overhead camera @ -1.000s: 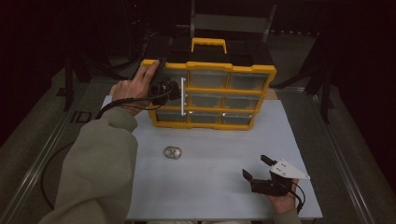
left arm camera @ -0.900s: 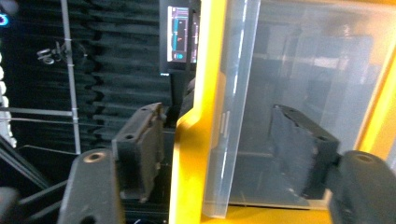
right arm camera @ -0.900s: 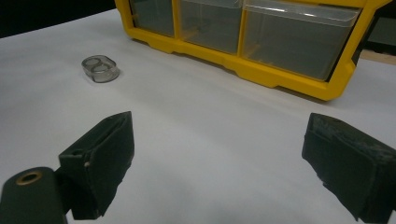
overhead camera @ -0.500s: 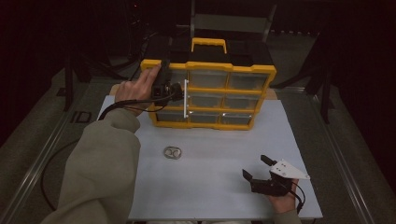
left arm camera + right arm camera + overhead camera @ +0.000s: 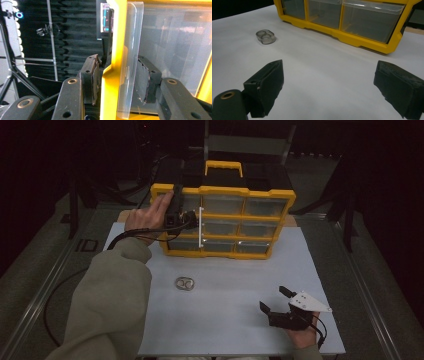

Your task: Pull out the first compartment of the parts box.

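Left arm stretched forward, right hand low and resting.

My left gripper (image 5: pixel 192 220) is raised at arm's length, its jaws having just been closing, something now between the pads. My right gripper (image 5: pixel 276 301) sits near me, jaws spread wide, hand beneath it.

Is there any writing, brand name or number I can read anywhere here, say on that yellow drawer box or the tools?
No readable text anywhere.
Yellow drawer cabinet: no label or brand shows on its frame or clear drawers.
Lit screen behind the cabinet, in the left gripper view: coloured marks, too small and blurred to read.
Small clear piece on the white table: no marking visible.
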### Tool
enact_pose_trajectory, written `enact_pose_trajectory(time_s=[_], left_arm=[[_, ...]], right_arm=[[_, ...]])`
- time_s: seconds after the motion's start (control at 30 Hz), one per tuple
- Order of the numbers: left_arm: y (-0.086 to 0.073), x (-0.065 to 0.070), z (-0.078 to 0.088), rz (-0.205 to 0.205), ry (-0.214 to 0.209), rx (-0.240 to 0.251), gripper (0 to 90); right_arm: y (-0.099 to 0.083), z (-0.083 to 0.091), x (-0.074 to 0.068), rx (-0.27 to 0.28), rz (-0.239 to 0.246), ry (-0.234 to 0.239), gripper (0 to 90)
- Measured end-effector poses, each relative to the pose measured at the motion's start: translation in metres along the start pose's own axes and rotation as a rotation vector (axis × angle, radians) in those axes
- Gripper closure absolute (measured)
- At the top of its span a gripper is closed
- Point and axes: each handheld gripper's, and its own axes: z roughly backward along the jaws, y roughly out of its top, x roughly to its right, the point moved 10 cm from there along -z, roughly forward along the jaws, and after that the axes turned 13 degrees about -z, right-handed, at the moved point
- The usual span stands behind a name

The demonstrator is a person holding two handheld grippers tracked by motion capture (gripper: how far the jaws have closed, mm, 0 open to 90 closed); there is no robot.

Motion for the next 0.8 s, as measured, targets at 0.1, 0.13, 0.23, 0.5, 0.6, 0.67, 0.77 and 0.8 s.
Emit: enact_pose_trajectory(time_s=[0.1,0.13,0.23,0.5,0.6,0.67,0.77,0.8], left_arm=[[0.0,-0.001,0.002,-0.011,0.022,-0.008,55.8],[0.0,-0.001,0.003,-0.013,0.028,-0.014,55.8],[0.0,-0.001,0.006,-0.01,0.034,-0.021,56.2],[0.0,-0.001,0.018,-0.003,0.047,0.002,57.4],[-0.001,-0.002,0.021,-0.013,0.047,0.004,57.9],[-0.001,0.0,0.022,-0.009,0.038,0.005,59.4],[-0.001,0.0,0.022,-0.015,0.016,0.0,61.3],[-0.003,0.001,0.022,-0.019,0.005,-0.01,61.9]], right_arm=[[0.0,0.0,0.0,0.0,-0.003,0.0,9.7],[0.0,0.0,0.0,0.0,-0.005,0.001,9.7],[0.0,0.001,0.001,0.001,-0.005,0.0,9.7],[0.0,0.0,0.001,0.001,0.001,-0.001,9.7],[0.0,0.0,0.001,0.0,0.003,-0.001,9.6],[0.0,0.0,0.001,0.001,0.002,-0.003,9.6],[0.0,0.0,0.001,0.001,0.002,-0.003,9.6],[0.0,0.0,0.001,0.001,0.002,-0.003,9.7]])
